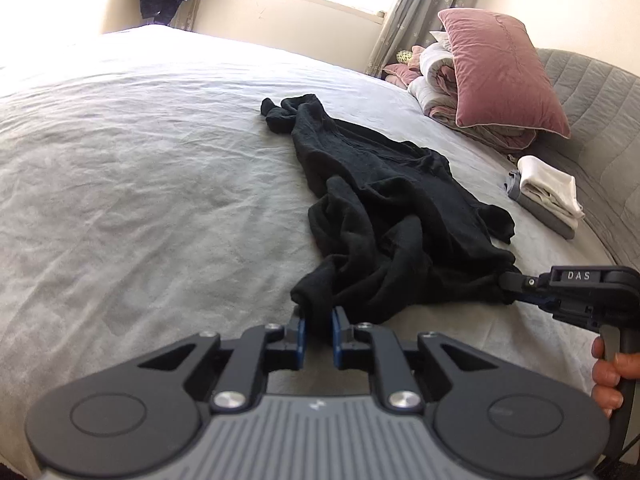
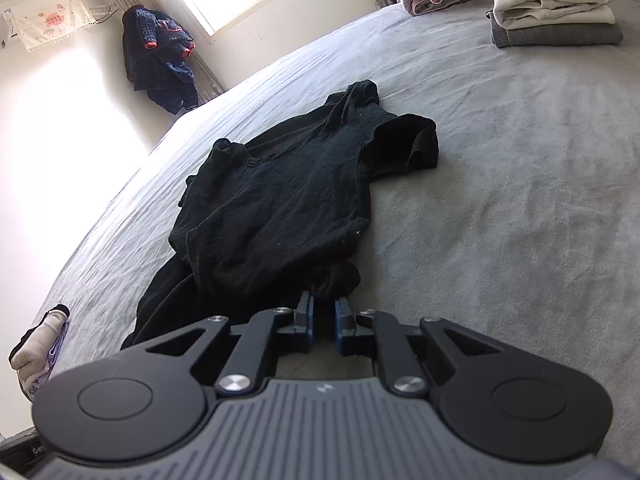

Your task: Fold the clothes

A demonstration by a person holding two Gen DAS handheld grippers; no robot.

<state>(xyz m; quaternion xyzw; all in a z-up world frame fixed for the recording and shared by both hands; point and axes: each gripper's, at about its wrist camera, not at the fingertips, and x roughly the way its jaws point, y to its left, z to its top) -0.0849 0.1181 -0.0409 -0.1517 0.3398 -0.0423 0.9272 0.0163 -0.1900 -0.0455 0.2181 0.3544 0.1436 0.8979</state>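
Observation:
A crumpled black garment (image 1: 380,184) lies lengthwise on the grey bed sheet (image 1: 140,180). My left gripper (image 1: 320,318) is shut on a bunched fold at the garment's near edge, with the cloth pinched between the blue pads. At the right of this view my right gripper (image 1: 508,284) bites another corner of the same near edge, held by a person's hand (image 1: 608,376). In the right wrist view the black garment (image 2: 280,200) stretches away from my right gripper (image 2: 325,306), which is shut on a wad of its fabric.
A folded stack of pale and grey clothes (image 1: 548,196) (image 2: 556,8) sits at the bed's right side, by a pink pillow (image 1: 500,72) on rolled bedding. Dark clothes (image 2: 160,60) hang in the corner by the window. A pale cloth bundle (image 2: 40,344) lies at the left edge.

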